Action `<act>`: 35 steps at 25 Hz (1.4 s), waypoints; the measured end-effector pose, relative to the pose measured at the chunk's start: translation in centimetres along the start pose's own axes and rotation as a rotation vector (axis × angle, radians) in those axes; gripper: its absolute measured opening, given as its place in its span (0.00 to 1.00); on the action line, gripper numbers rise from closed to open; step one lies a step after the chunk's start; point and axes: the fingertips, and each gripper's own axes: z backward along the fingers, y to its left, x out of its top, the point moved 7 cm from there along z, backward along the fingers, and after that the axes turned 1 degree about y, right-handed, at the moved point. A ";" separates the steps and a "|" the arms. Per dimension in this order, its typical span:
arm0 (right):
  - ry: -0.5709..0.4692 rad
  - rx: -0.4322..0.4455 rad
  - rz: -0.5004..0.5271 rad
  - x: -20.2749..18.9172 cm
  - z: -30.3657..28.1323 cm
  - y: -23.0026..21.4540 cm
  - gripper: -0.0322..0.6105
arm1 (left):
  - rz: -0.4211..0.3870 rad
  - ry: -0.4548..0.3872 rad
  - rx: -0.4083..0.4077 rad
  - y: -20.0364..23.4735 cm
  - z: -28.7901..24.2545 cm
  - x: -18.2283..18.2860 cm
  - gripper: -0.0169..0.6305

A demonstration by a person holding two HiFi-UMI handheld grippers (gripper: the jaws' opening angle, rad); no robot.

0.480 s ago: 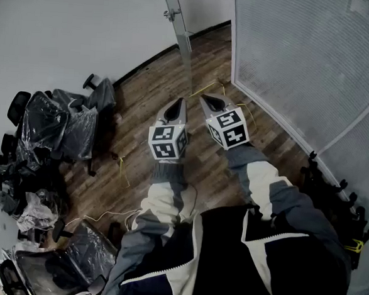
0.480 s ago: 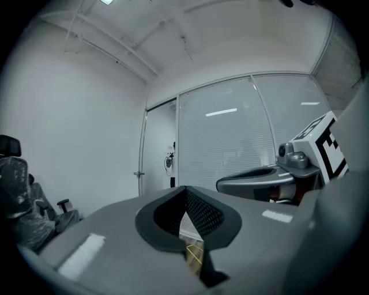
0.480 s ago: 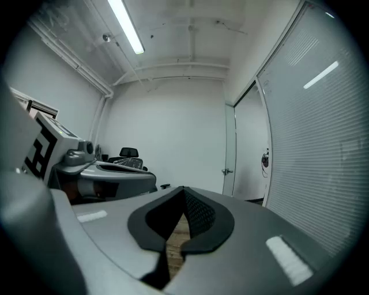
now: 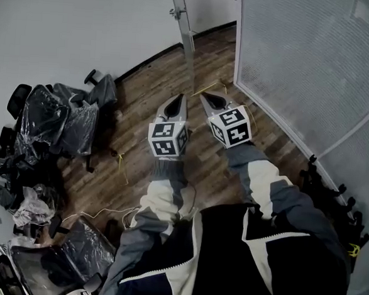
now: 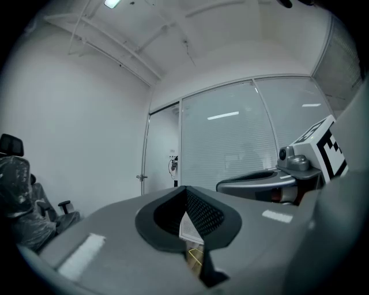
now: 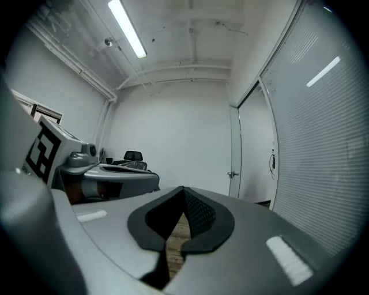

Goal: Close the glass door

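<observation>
The floor [image 4: 144, 100] has slid slightly in the head view while both grippers keep their place, so I judge the approach unfinished. The left gripper [image 4: 177, 102] and right gripper [image 4: 208, 101] have their fingers closed on nothing. The glass door [image 4: 188, 46] stands ahead at the floor's far edge, untouched, long axis upright, thin edge toward the grippers.

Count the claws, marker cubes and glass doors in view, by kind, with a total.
Claws: 2, left claw and right claw
Marker cubes: 2, left cube and right cube
Glass door: 1
Total: 5
</observation>
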 end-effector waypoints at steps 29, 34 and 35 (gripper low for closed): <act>-0.060 0.237 -0.038 0.5 -11.0 -5.9 0.06 | 0.107 -0.016 0.080 6.9 -8.1 -2.5 0.03; -0.069 0.307 -0.022 0.8 -16.2 -10.4 0.06 | 0.095 -0.006 0.126 8.9 -14.8 -2.1 0.03; -0.065 0.309 -0.023 0.8 -17.0 -11.6 0.06 | 0.090 -0.004 0.139 9.1 -16.2 -2.0 0.03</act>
